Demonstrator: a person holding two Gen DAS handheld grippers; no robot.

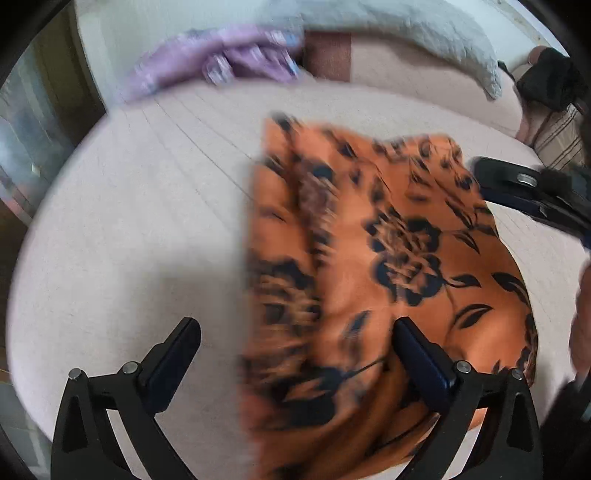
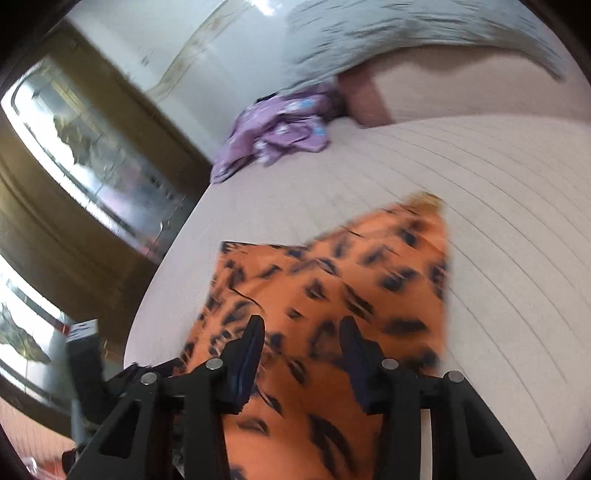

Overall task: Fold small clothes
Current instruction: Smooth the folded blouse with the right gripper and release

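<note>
Beyond orange garment [image 1: 388, 258], purple clothes [image 1: 221, 62], grey blanket [image 1: 424, 33]

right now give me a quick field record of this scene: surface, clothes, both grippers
surface: pale ribbed bed cover
main garment: orange cloth with black floral print, spread on the cover, blurred
other clothes: purple garment, crumpled at the far edge
bedding: grey blanket at the back
left gripper: fingers wide apart, nothing pinched, orange cloth below
right gripper: fingers part-way apart over the orange cloth, no grip visible
</note>
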